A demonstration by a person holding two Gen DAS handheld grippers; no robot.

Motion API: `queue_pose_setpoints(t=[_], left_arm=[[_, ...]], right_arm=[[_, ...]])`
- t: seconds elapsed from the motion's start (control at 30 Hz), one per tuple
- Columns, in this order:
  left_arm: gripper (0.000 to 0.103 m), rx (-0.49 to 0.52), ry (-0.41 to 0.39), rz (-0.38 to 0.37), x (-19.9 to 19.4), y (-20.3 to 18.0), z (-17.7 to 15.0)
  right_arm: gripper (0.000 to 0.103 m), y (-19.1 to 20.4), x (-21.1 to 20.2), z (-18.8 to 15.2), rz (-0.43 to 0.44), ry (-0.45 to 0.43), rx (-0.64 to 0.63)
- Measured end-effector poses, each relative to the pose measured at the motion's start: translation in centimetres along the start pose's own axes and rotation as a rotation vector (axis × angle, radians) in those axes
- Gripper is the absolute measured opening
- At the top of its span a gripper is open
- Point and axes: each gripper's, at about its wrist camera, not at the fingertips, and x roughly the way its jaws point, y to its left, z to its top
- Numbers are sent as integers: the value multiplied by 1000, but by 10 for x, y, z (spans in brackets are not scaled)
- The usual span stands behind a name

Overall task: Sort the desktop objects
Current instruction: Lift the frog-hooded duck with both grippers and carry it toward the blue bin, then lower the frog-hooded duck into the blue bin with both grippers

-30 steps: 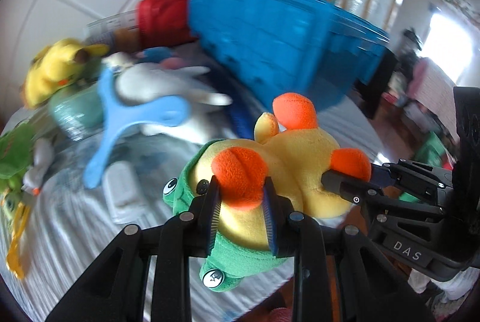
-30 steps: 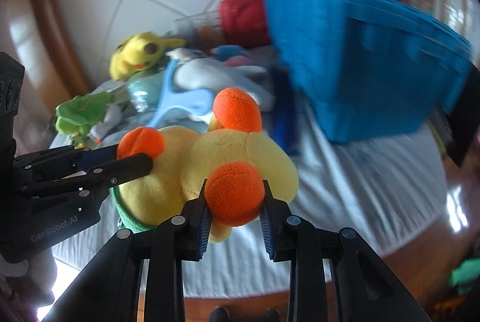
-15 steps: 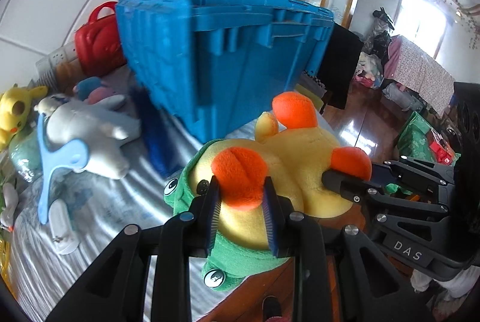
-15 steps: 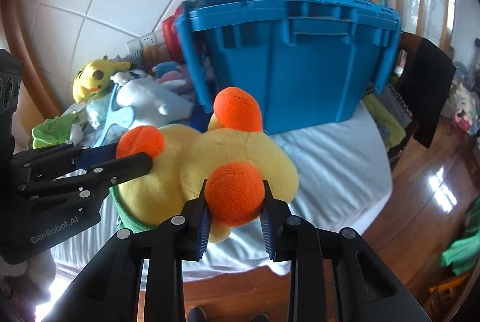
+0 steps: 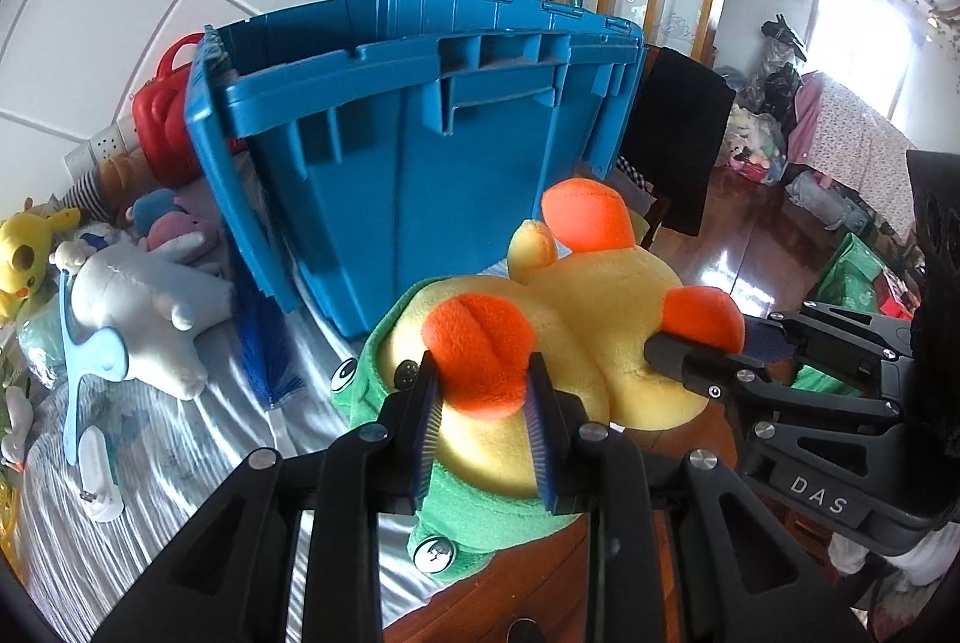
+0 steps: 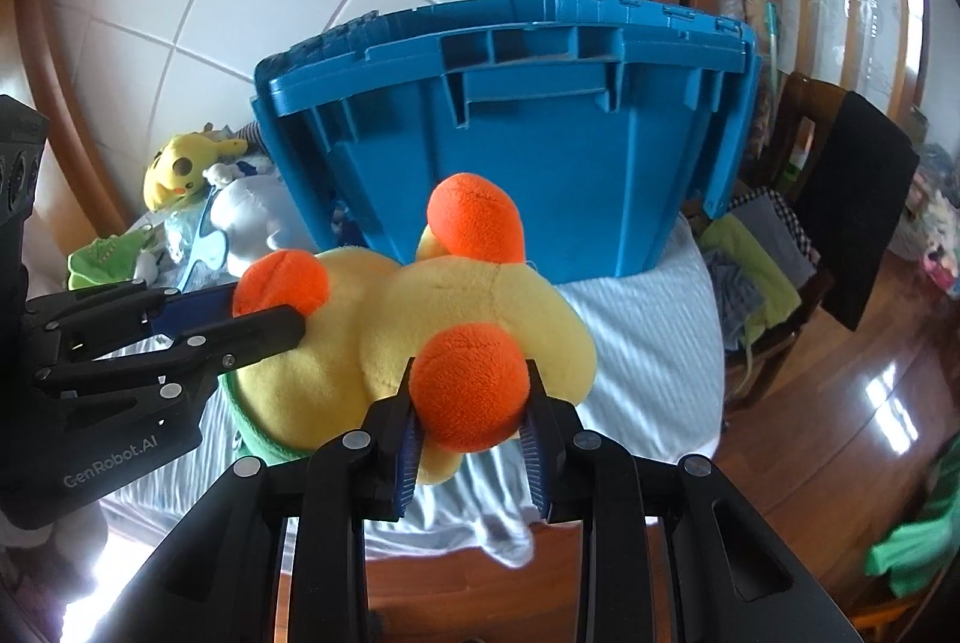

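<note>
Plush duck held aloft in front of the blue crate

My left gripper pinches the yellow duck plush by its orange beak and my right gripper pinches an orange foot, holding it over the table's edge before the blue crate. It looks light and squashy, so these stubby parts suit gripping. The crate's inside is hidden from me.
</note>
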Motion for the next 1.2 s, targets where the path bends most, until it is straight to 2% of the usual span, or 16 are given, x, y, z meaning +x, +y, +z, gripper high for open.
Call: queue_pose_setpoints(t=[0.33, 0.7, 1.0, 1.2], left_arm=[[25, 19, -4, -1, 7, 3, 20], [26, 70, -87, -30, -19, 14, 57], [26, 133, -194, -23, -53, 21, 121], [26, 156, -243, 2, -51, 21, 175]], right_arm=[[28, -8, 3, 13, -3, -6, 4], [28, 1, -22, 49, -9, -109, 6], [28, 13, -52, 111, -47, -239, -42], [28, 5, -62, 169, -59, -310, -75]])
